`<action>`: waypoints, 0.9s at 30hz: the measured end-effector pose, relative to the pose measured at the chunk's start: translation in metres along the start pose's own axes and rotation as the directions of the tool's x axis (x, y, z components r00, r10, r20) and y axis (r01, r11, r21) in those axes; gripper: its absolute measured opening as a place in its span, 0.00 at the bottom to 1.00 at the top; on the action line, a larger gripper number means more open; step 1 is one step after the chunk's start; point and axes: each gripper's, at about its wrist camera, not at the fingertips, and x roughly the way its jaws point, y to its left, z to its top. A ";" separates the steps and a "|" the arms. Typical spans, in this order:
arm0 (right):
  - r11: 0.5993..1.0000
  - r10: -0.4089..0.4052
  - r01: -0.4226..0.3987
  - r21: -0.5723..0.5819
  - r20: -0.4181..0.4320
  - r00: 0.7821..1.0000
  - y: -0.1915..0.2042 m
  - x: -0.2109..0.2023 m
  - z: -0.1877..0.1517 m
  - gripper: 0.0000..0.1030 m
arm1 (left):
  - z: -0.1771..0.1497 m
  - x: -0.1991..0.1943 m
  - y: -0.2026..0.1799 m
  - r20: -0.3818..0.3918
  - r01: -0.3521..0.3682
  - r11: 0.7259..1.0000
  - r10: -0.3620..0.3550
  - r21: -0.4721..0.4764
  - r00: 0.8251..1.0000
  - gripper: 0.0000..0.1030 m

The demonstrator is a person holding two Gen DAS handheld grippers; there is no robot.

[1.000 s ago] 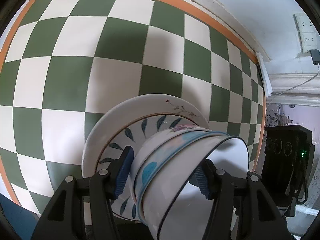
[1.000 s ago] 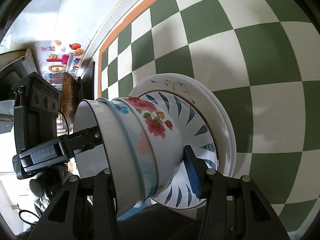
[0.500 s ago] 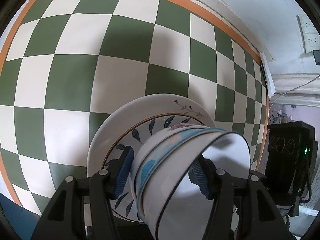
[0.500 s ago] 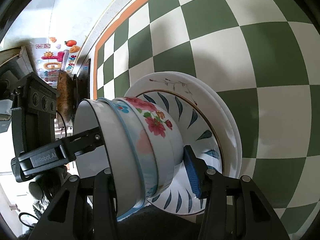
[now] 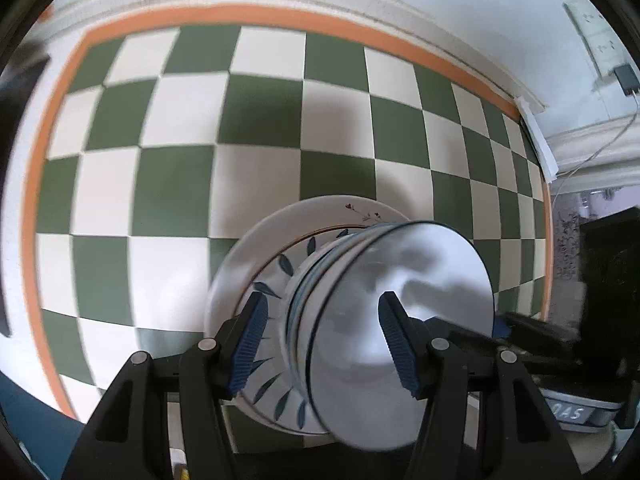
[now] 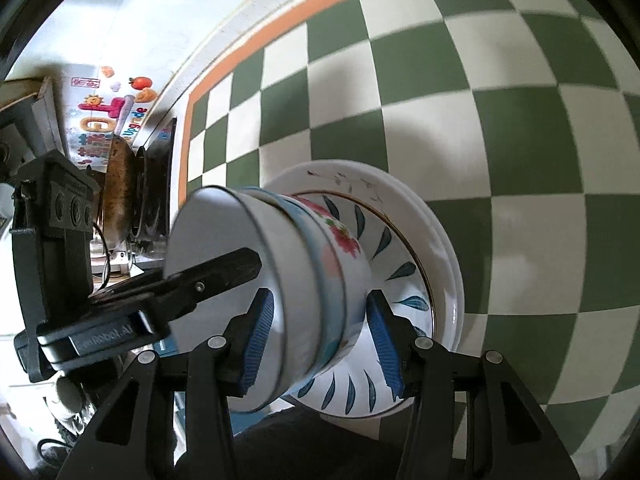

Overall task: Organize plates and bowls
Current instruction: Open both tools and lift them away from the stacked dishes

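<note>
A stack of three nested bowls point(image 5: 360, 320) sits on two stacked plates point(image 5: 248, 264) on the green-and-white checked cloth. The top bowl is white with a dark rim, the middle one blue-rimmed, the bottom one flowered point(image 6: 340, 240). The upper plate has blue leaf marks point(image 6: 404, 272). My left gripper point(image 5: 320, 344) straddles the bowl stack, jaws apart, pads beside the bowls. My right gripper point(image 6: 320, 340) straddles the same stack from the other side, jaws apart. The left gripper shows in the right wrist view point(image 6: 168, 292).
The checked cloth point(image 5: 200, 168) has an orange border point(image 5: 280, 16) along a white wall. A wall socket with a plug point(image 5: 608, 52) is at the far right. A brown pan point(image 6: 116, 192) and colourful stickers point(image 6: 104, 112) lie beyond the table's left end.
Both cameras have pulled back and up, so more cloth and wall show. The bowl stack stays on the plates, and both grippers' pads now stand wider around it.
</note>
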 end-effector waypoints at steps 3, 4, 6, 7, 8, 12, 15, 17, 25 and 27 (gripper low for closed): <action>0.998 -0.044 0.046 -0.035 0.046 0.998 0.013 -0.017 -0.007 0.51 | -0.009 -0.018 -0.005 0.057 -0.057 0.998 0.055 0.034 0.997 0.54; 0.996 -0.065 0.068 -0.049 0.064 0.996 0.019 -0.024 -0.011 0.51 | -0.011 -0.024 -0.007 0.072 -0.071 0.997 0.068 0.042 0.995 0.54; 0.992 -0.101 0.108 -0.071 0.098 0.990 0.029 -0.036 -0.018 0.51 | -0.018 -0.036 -0.009 0.101 -0.094 0.994 0.088 0.058 0.991 0.54; 0.988 -0.120 0.130 -0.080 0.117 0.986 0.034 -0.042 -0.023 0.51 | -0.020 -0.040 -0.010 0.111 -0.101 0.993 0.094 0.063 0.989 0.54; 0.984 -0.144 0.157 -0.087 0.134 0.980 0.040 -0.048 -0.028 0.51 | -0.024 -0.045 -0.012 0.127 -0.105 0.992 0.096 0.069 0.987 0.54; 0.968 -0.213 0.234 -0.089 0.201 0.956 0.056 -0.067 -0.048 0.69 | -0.034 -0.064 -0.010 0.173 -0.125 0.989 0.109 0.081 0.979 0.74; 0.958 -0.251 0.276 -0.071 0.253 0.934 0.066 -0.079 -0.061 0.87 | -0.041 -0.075 -0.009 0.212 -0.169 0.982 0.148 0.087 0.966 0.91; 0.951 -0.279 0.305 -0.046 0.290 0.916 0.071 -0.088 -0.071 0.89 | -0.046 -0.085 -0.009 0.241 -0.175 0.980 0.148 0.094 0.959 0.94; 0.932 -0.327 0.362 -0.010 0.405 0.854 0.095 -0.122 -0.109 0.95 | -0.075 -0.120 -0.018 0.319 -0.183 0.976 0.138 0.115 0.938 0.95; 0.925 -0.335 0.379 -0.016 0.431 0.838 0.103 -0.134 -0.123 0.95 | -0.089 -0.133 -0.023 0.354 -0.192 0.975 0.140 0.115 0.925 0.95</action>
